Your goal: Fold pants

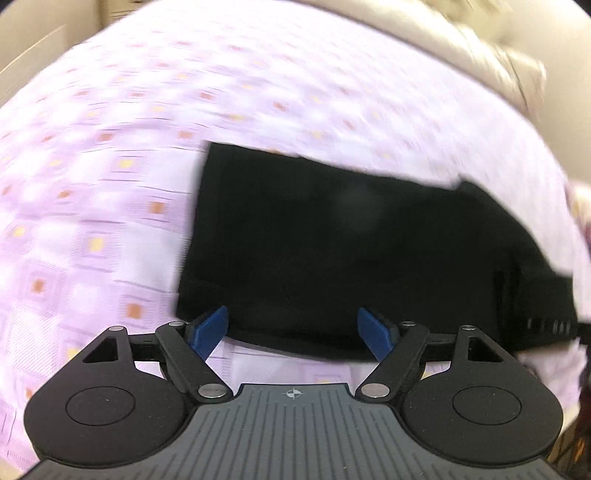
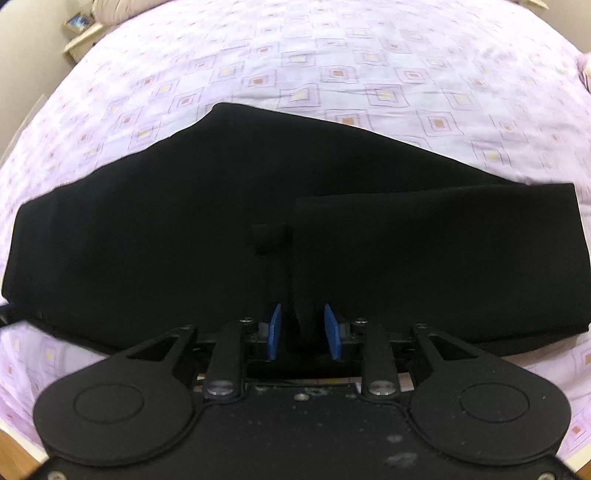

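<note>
Black pants lie flat on a lilac bedsheet patterned with small squares. In the left wrist view, which is blurred, my left gripper hangs open above the near edge of the pants, its blue pads wide apart and holding nothing. In the right wrist view the pants stretch across the sheet, with a folded-over layer on the right. My right gripper stands over the near edge of that layer. A raised ridge of black cloth sits between its narrowly parted pads, which do not appear to press on it.
A beige padded headboard or cushion borders the bed at the top right of the left wrist view. A small shelf with a picture stands beyond the bed's far left corner. Wooden floor shows at the near edge.
</note>
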Available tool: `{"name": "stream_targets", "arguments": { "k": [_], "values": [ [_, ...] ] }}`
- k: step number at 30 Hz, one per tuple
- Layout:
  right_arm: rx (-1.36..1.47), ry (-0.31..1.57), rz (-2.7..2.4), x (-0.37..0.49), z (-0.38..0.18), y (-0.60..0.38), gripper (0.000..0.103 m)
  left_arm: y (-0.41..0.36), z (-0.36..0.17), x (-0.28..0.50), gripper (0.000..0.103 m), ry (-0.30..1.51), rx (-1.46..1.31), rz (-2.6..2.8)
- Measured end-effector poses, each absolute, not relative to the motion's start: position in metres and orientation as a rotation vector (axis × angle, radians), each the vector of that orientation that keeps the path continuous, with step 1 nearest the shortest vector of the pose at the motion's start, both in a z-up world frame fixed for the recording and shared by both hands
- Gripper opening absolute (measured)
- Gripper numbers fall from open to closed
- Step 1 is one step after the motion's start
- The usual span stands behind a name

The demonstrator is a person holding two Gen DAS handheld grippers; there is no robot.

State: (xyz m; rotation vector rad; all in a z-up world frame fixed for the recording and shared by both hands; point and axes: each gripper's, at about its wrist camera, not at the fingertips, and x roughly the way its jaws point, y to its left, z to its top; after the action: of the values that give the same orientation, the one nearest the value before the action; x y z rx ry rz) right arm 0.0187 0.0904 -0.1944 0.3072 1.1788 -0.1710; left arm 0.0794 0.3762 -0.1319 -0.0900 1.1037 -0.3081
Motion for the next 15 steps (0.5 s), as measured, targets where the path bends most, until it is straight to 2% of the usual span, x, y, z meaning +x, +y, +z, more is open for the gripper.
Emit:
{"name": "stream_targets", "arguments": {
  "k": [3, 9, 15],
  "values": [
    [0.299, 1.180, -0.159, 0.023, -0.194, 0.097, 0.031, 0.398, -0.133, 0.082, 0.077, 1.090, -0.178, -0.265],
    [0.288, 1.196, -0.156, 0.032, -0.195, 0.097, 0.032, 0.409, -0.152, 0.094, 0.077, 1.185, -0.214, -0.238],
    [0.280, 1.200, -0.155, 0.029, -0.194, 0.103, 0.032, 0.413, -0.162, 0.103, 0.091, 1.157, -0.322, -0.235]
  ]
}}
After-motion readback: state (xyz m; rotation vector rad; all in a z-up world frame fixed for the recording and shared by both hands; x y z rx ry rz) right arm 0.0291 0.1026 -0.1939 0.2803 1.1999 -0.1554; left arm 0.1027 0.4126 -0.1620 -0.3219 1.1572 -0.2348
